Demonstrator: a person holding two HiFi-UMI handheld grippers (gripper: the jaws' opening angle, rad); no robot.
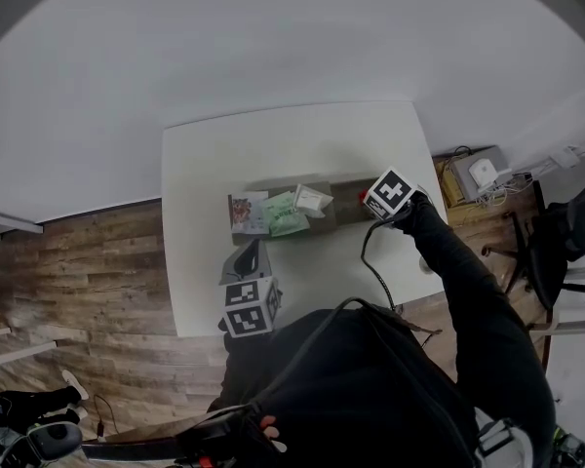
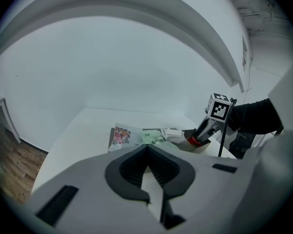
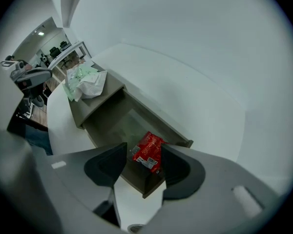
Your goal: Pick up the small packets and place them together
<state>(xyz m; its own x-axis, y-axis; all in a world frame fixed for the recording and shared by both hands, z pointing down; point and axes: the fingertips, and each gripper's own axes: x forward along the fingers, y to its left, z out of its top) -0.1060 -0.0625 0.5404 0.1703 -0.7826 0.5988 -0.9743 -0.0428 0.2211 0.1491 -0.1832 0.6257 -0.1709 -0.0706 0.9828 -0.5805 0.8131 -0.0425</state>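
Observation:
A long grey-brown tray [image 1: 343, 206] lies across the white table [image 1: 273, 144]. On its left part rest a colourful packet [image 1: 242, 210], green packets [image 1: 285, 218] and a white packet [image 1: 312, 200]. My right gripper [image 3: 144, 155] hangs over the tray's right compartment [image 3: 117, 123], jaws apart. A red packet [image 3: 149, 151] lies between them, against the right jaw and clear of the left one. My left gripper [image 1: 248, 253] is shut and empty near the table's front edge, short of the tray. From there I see the colourful packet [image 2: 121, 135] and the right gripper's cube [image 2: 219, 107].
The table is ringed by wooden floor [image 1: 88, 261]. An office chair [image 1: 546, 252] and a low stand with devices [image 1: 476, 175] are at the right. A black cable [image 1: 370, 261] runs from the right gripper back to the person.

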